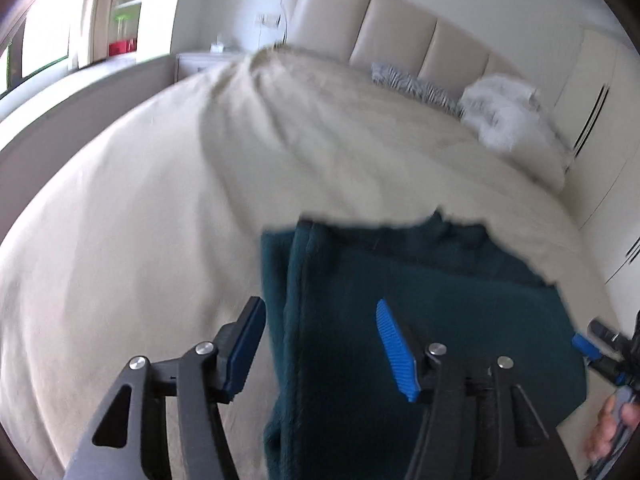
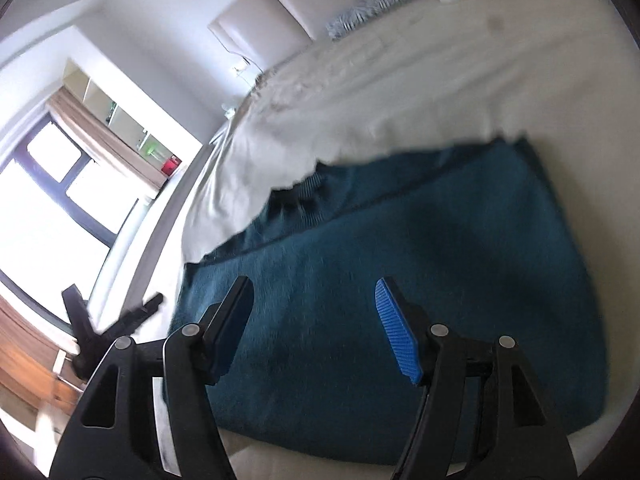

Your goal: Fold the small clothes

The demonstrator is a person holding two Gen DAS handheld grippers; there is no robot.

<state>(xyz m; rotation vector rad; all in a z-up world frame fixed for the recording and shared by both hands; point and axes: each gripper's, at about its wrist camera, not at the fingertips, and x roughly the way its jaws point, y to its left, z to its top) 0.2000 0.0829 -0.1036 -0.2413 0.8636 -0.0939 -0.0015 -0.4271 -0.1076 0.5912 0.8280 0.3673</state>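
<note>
We see a wide bed under a cream cover, with a padded headboard, a window and white pillows. A dark teal garment lies folded flat on its near side. Our left gripper and right gripper hover above it, jaws apart, holding nothing.

bare bedspread left, pillows by headboard — obstacles

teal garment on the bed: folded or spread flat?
Folded. The teal garment lies on the bed with doubled layered edges along its left side; in the right wrist view a layer overlaps its far edge.
</note>
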